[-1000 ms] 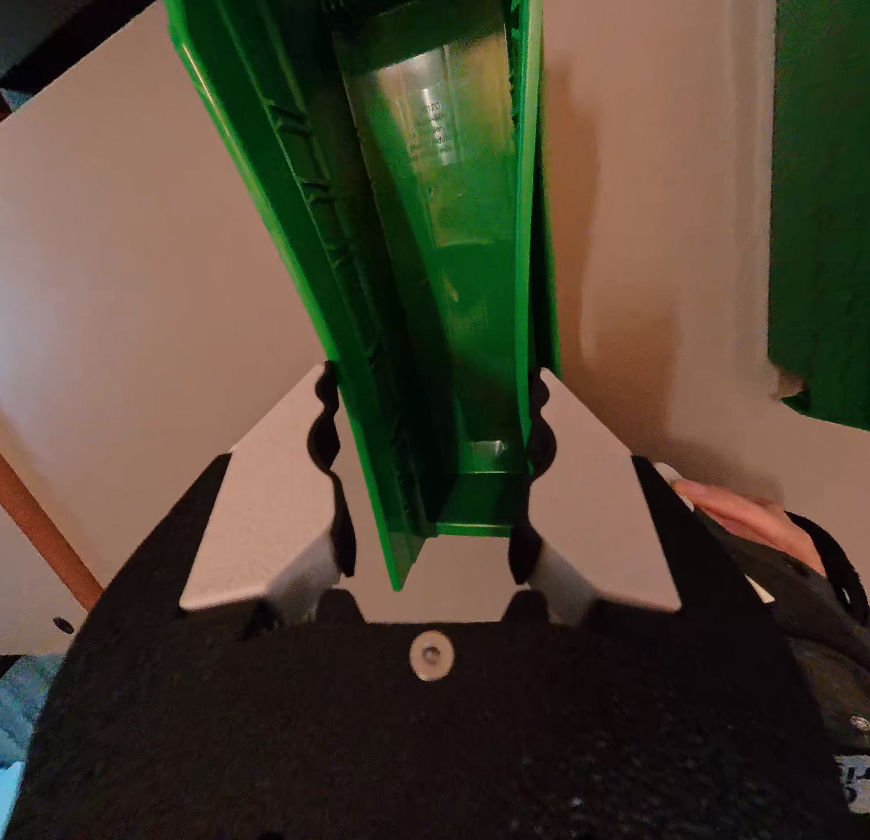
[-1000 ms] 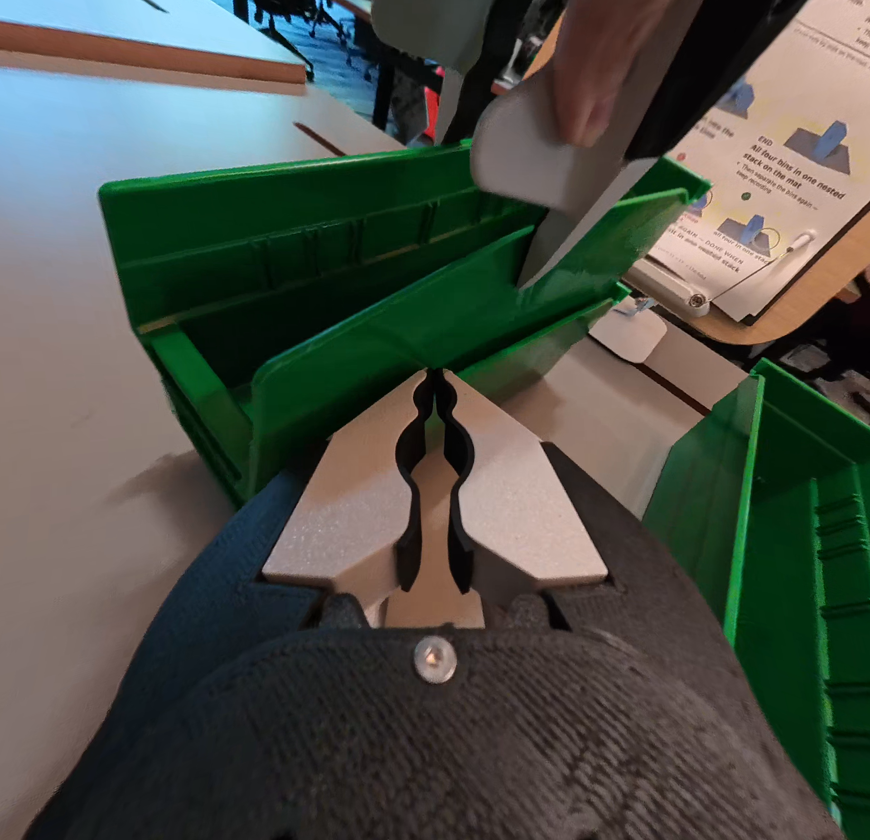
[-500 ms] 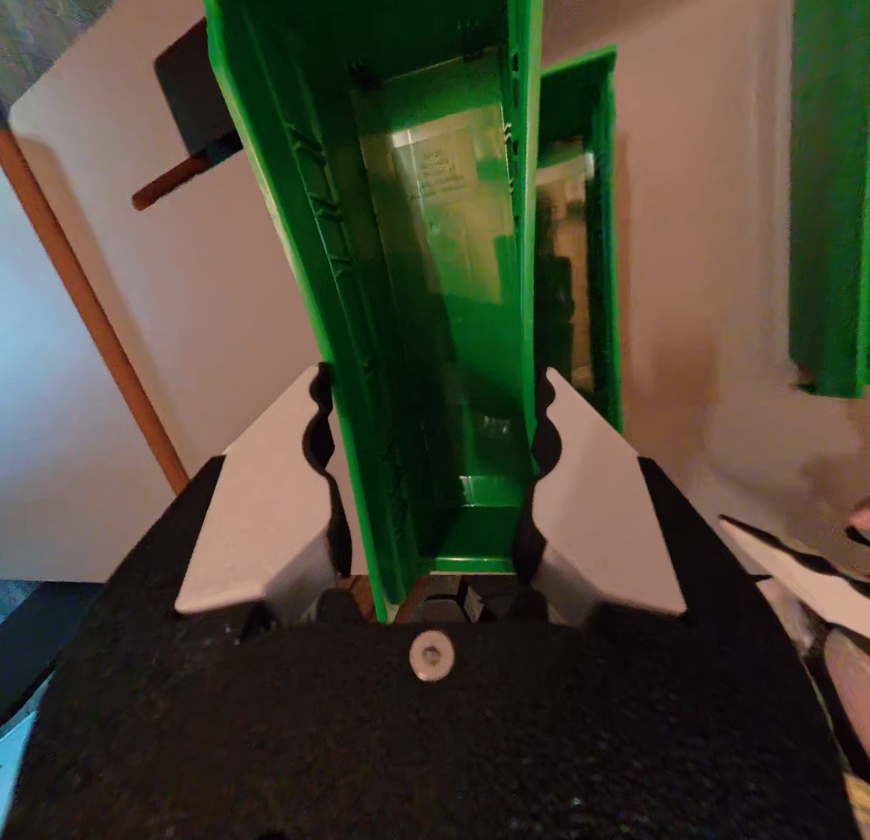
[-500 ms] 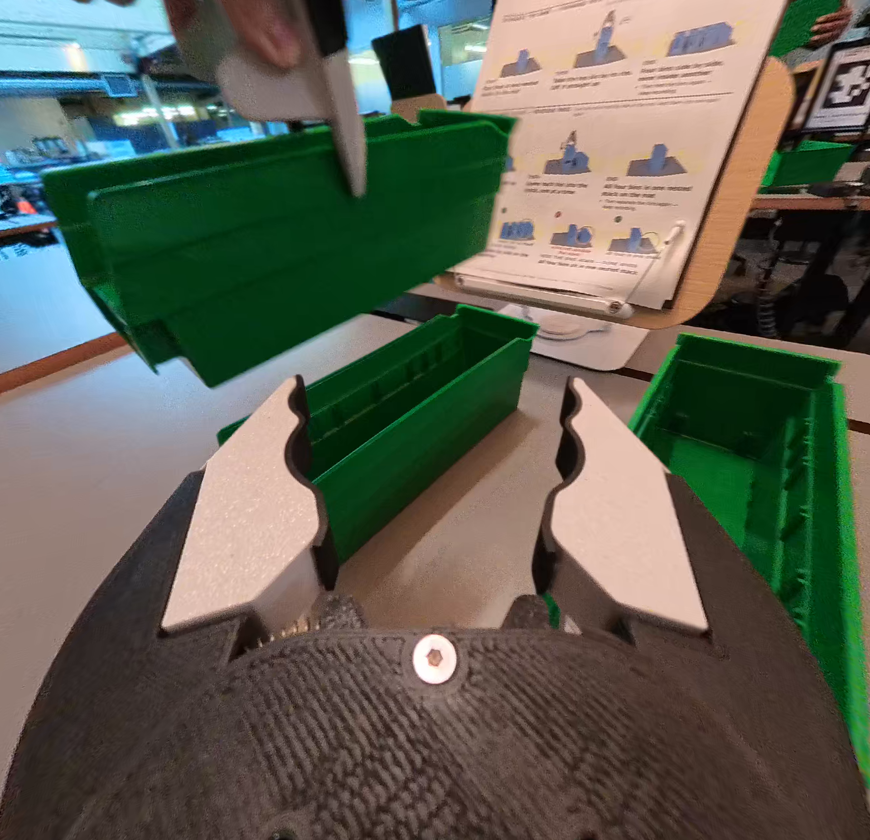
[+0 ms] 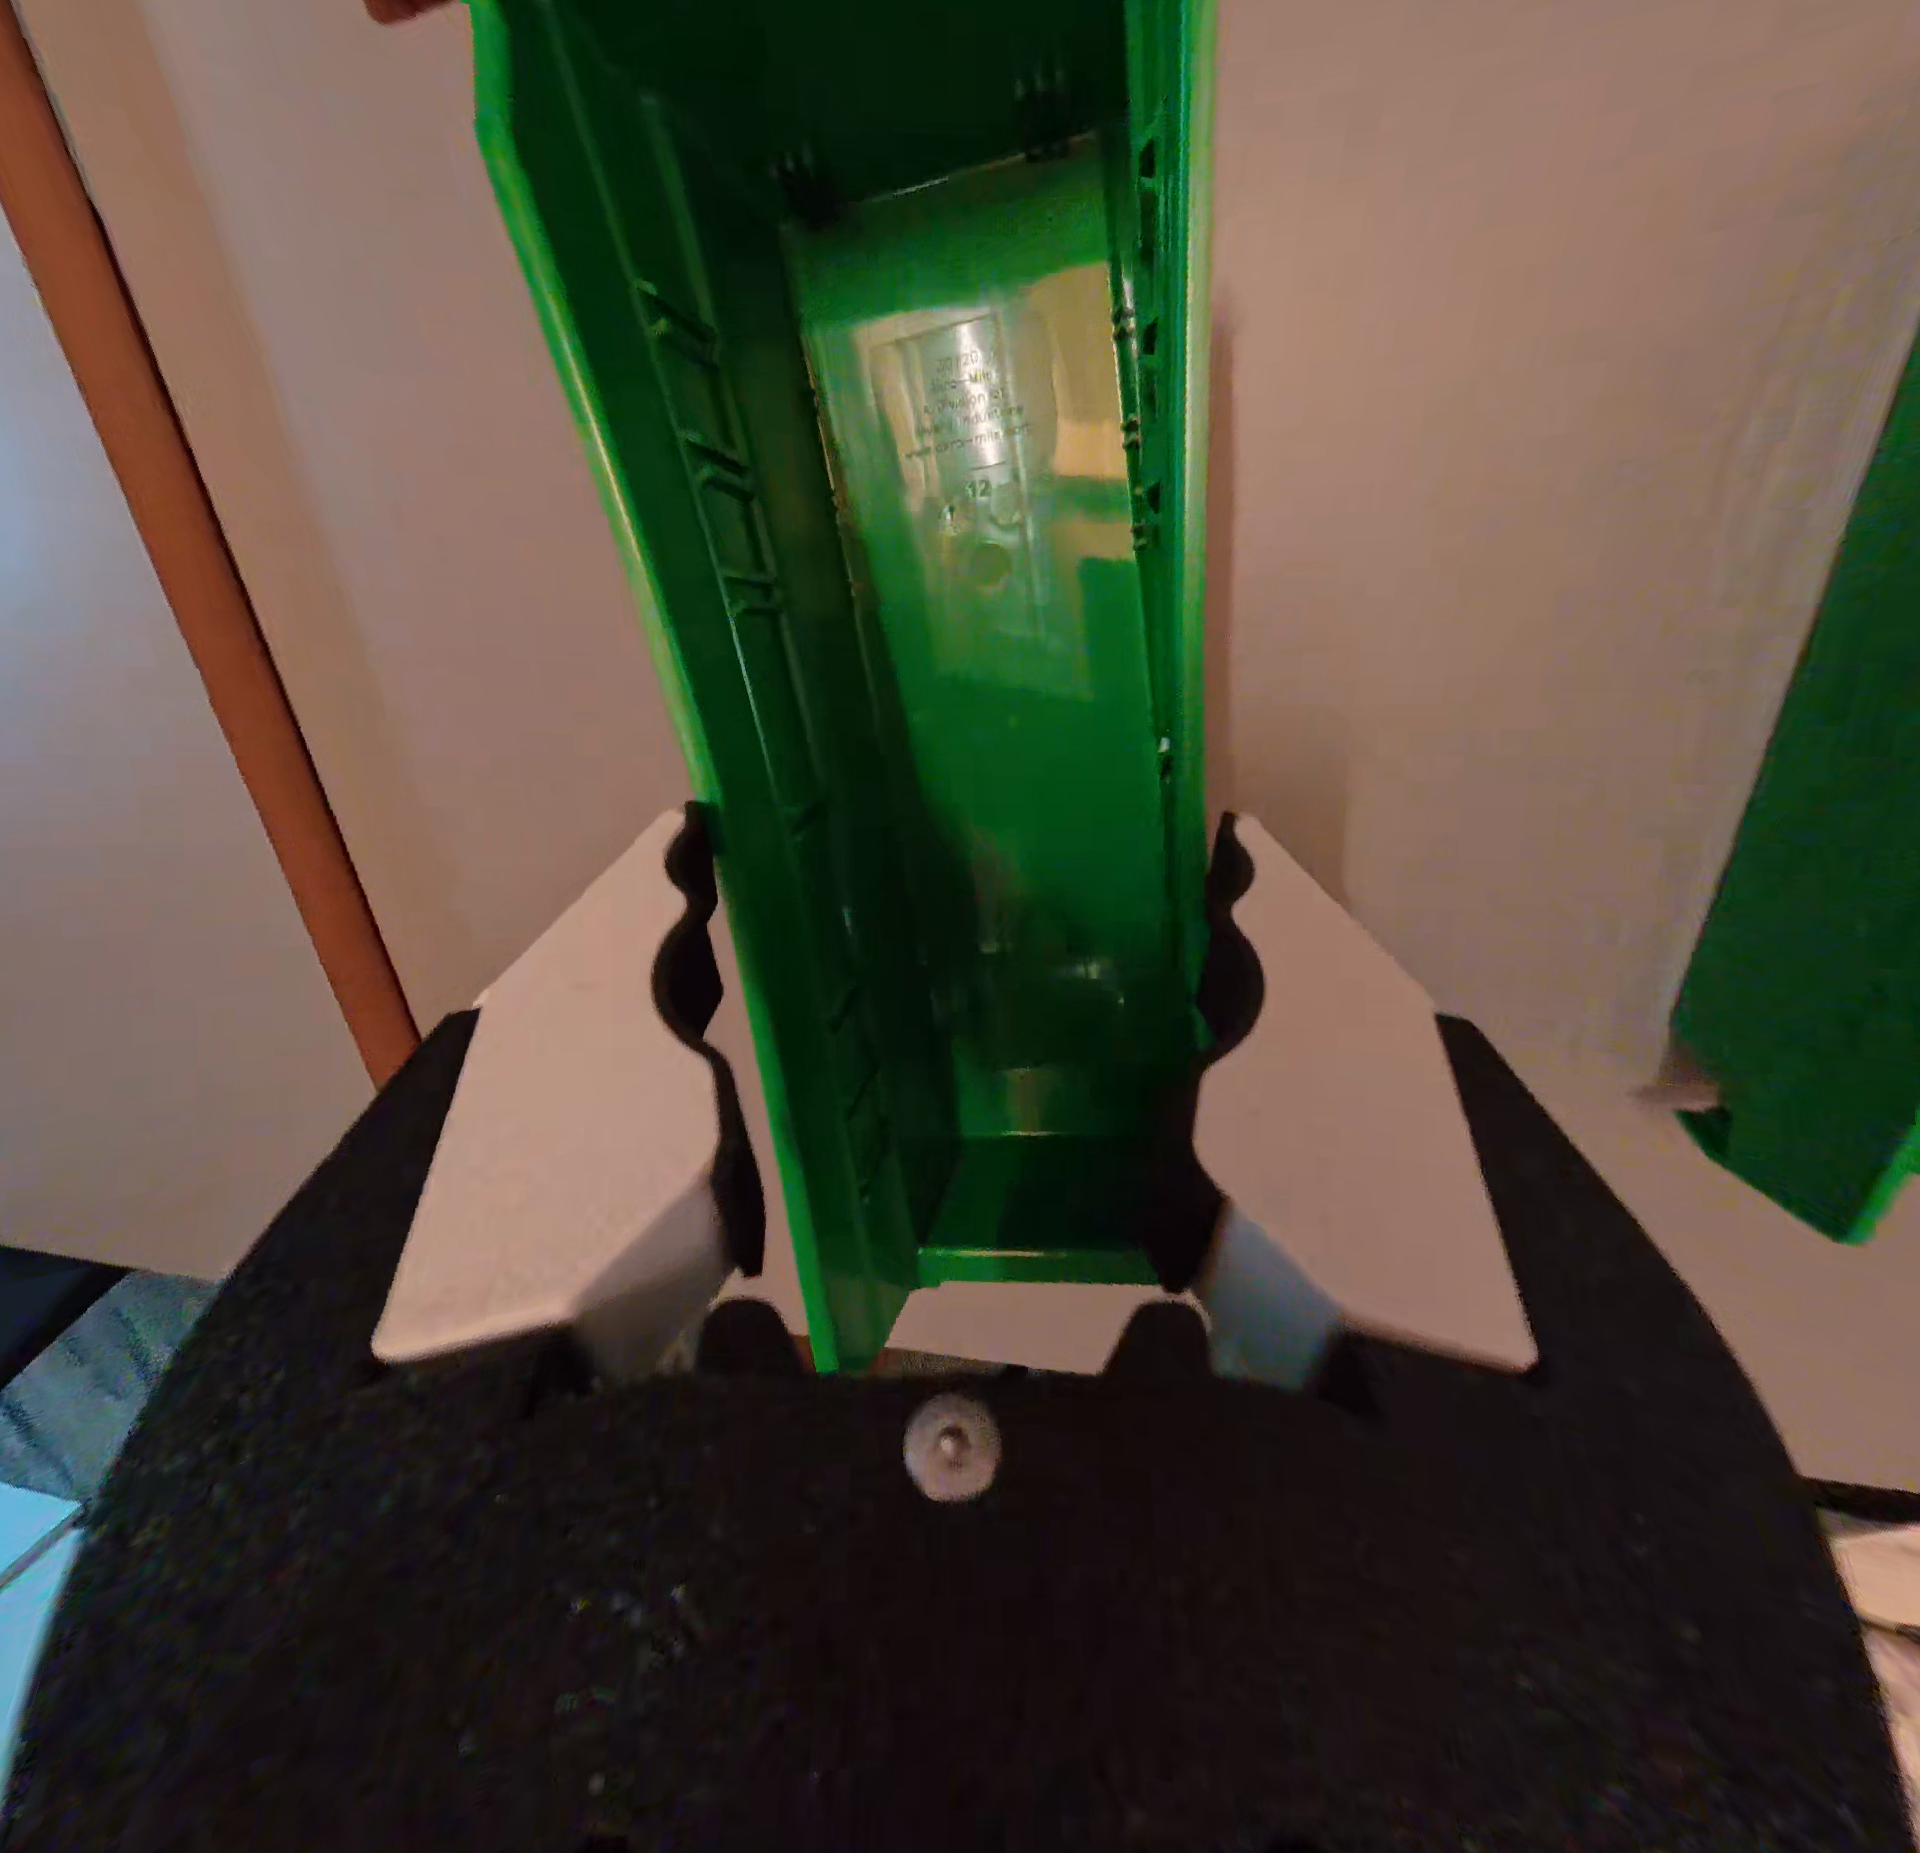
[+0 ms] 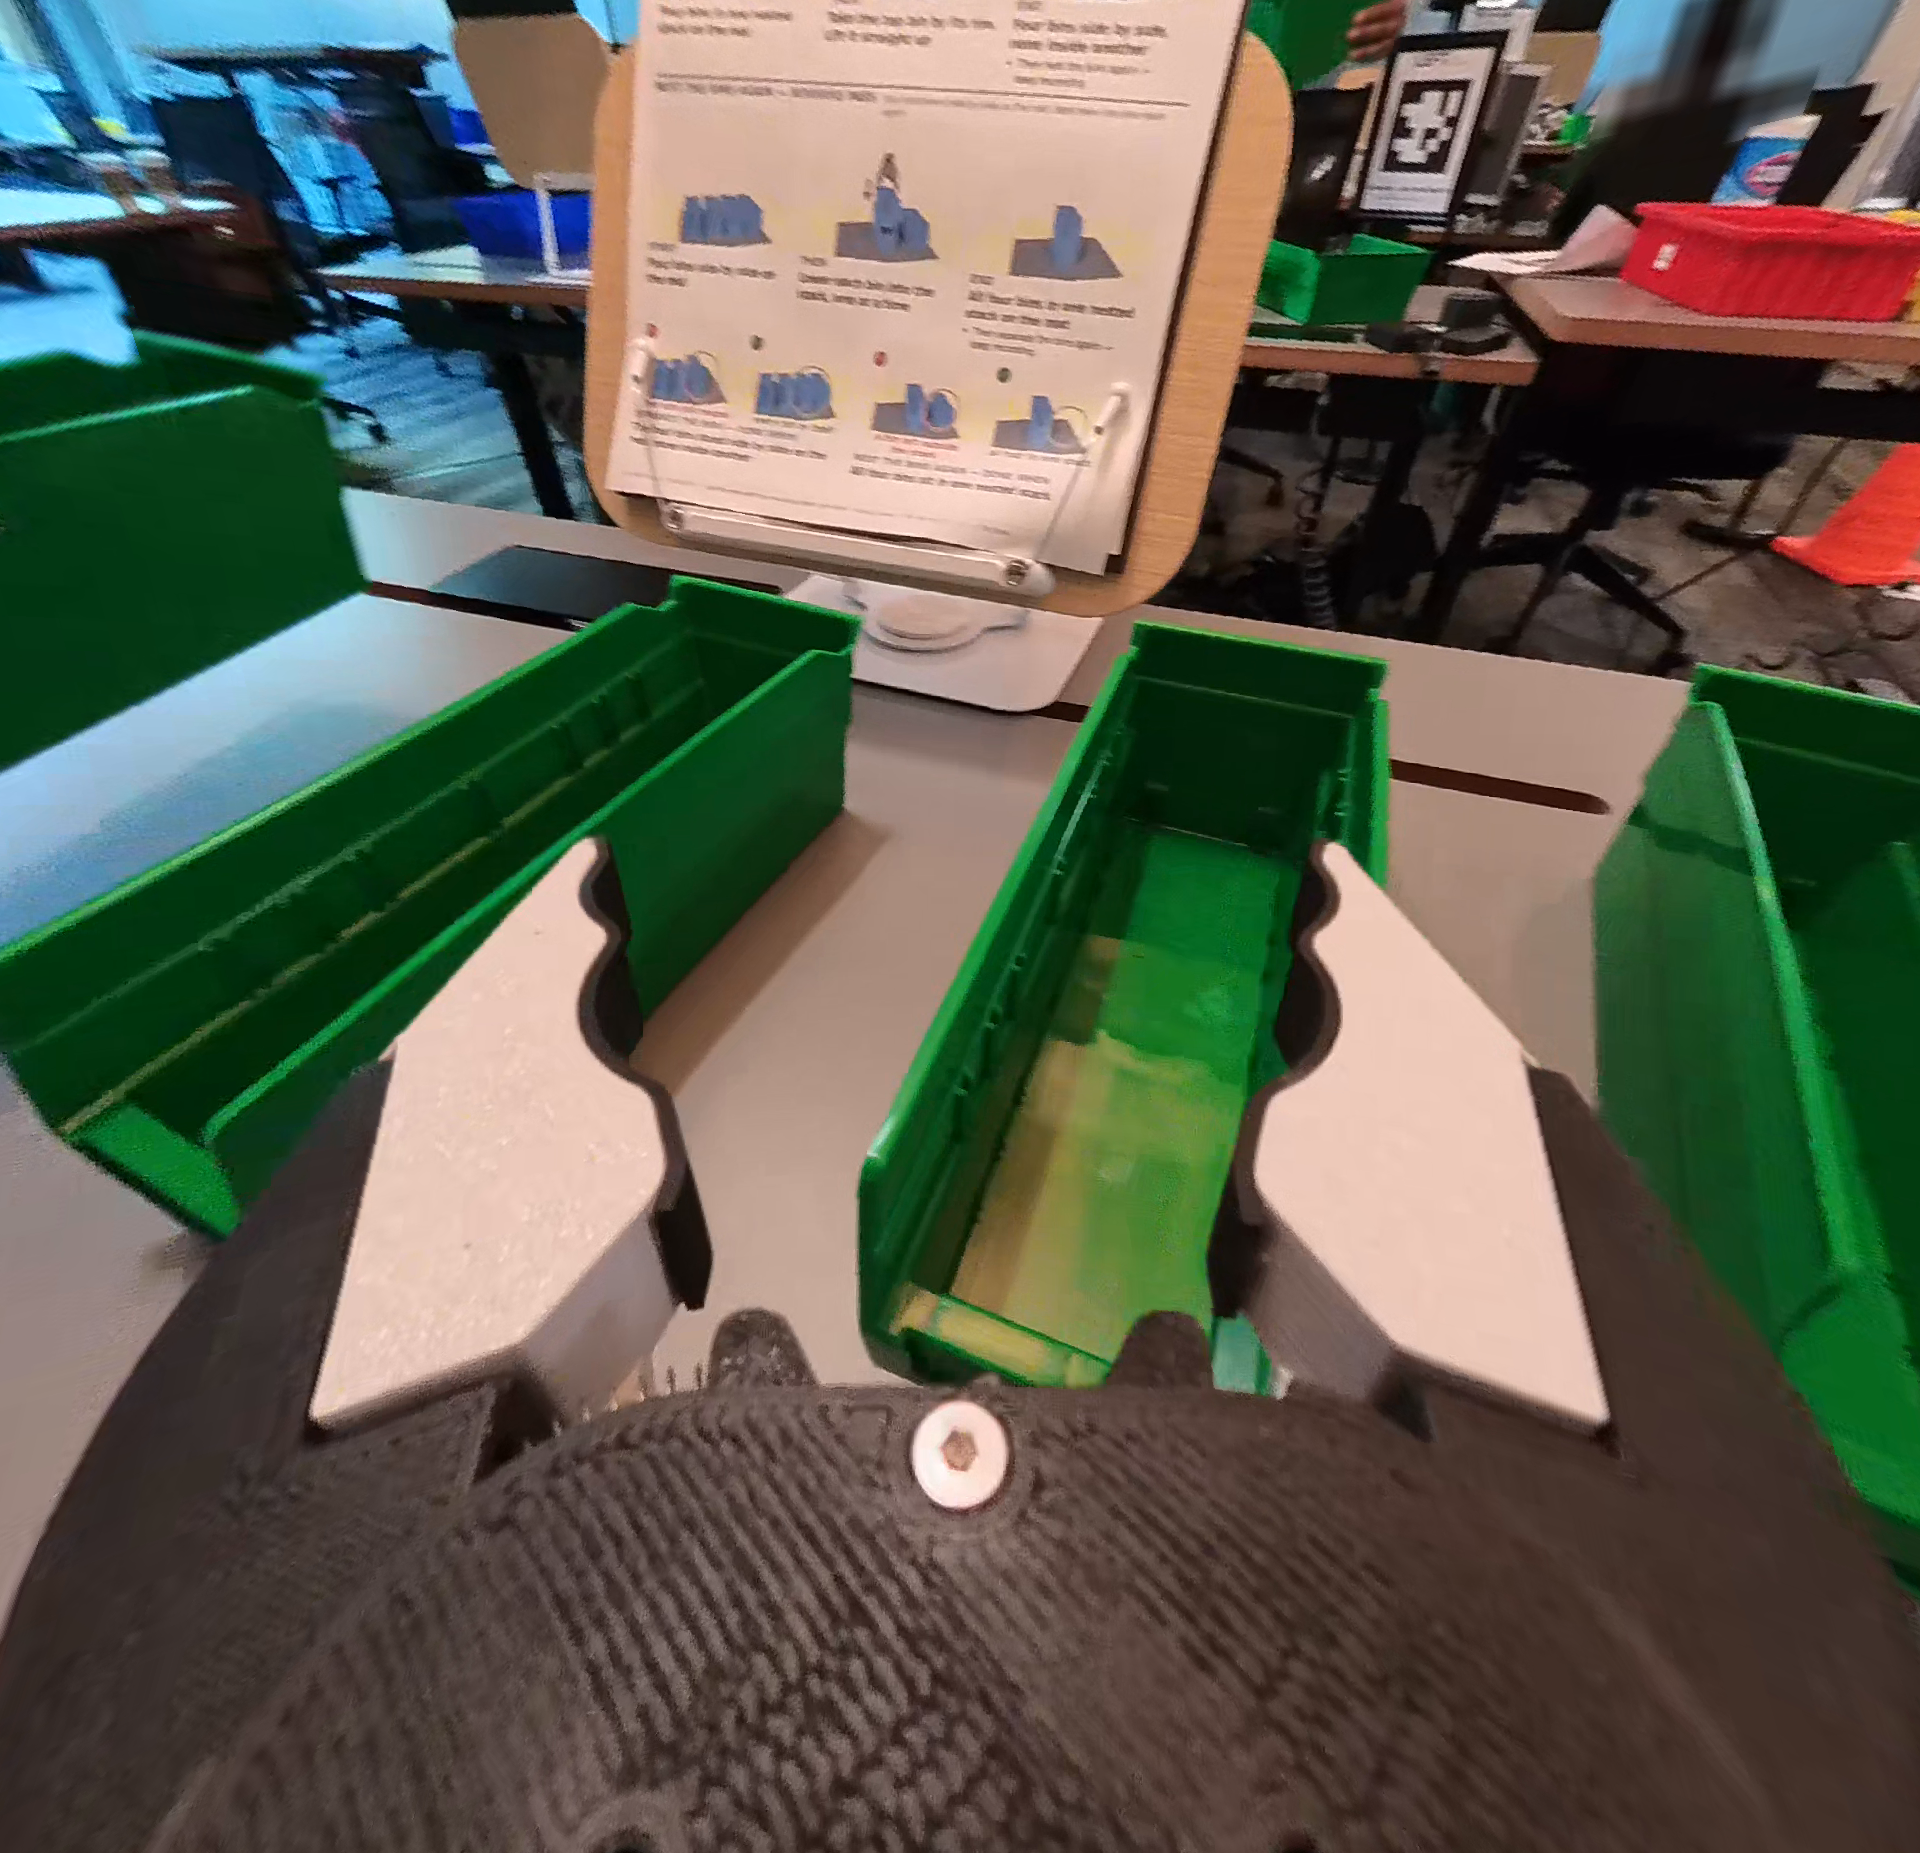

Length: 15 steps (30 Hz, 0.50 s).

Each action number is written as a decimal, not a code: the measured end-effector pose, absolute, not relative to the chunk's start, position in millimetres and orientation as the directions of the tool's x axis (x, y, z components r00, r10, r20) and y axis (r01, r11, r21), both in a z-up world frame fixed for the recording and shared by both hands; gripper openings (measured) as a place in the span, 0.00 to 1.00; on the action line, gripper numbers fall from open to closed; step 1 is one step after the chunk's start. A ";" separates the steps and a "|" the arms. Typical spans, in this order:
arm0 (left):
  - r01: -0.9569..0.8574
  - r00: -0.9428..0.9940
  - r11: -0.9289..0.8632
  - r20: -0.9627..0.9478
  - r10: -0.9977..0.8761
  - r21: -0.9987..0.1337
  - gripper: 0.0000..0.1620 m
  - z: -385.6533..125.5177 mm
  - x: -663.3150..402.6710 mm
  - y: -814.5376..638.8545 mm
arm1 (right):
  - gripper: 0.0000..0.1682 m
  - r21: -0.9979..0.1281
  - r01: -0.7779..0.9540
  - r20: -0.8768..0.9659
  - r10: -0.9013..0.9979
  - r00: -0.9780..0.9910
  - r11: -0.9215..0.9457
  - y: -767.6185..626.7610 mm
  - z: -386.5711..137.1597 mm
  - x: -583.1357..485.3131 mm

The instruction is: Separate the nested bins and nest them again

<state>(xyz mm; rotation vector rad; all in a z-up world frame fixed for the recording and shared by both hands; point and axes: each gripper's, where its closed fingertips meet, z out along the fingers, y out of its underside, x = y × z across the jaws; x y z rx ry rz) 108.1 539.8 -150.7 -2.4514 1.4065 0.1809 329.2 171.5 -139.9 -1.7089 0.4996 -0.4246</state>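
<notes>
My left gripper [image 5: 961, 972] is shut across the width of a long green bin [image 5: 987, 660], one finger on each outer wall, and I look down into the bin's empty inside. The same bin shows at the far left of the right wrist view [image 6: 156, 515]. Three more green bins lie side by side on the grey table [image 6: 831, 920]: a left one [image 6: 416, 920], a middle one [image 6: 1143, 972] and a right one [image 6: 1766, 1024]. My right gripper [image 6: 961, 868] is open and empty over the near end of the middle bin, its fingers astride that bin's left wall.
A stand with an instruction sheet [image 6: 914, 245] rises behind the bins at the table's far edge. The table's wooden edge [image 5: 208, 608] runs left of the held bin. Another green bin [image 5: 1818, 868] lies to its right. Other tables and a red tray [image 6: 1766, 255] stand beyond.
The left gripper lifted its bin off the stack and carried it left. The right gripper opened, let go of the lower bin and moved right to the middle bin.
</notes>
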 end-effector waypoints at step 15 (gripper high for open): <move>-0.835 0.544 -0.509 -0.171 -0.821 -0.208 0.66 -230.0 85.1 567.4 | 0.82 -0.949 -0.142 0.080 -0.652 0.754 -0.281 152.7 -166.5 352.3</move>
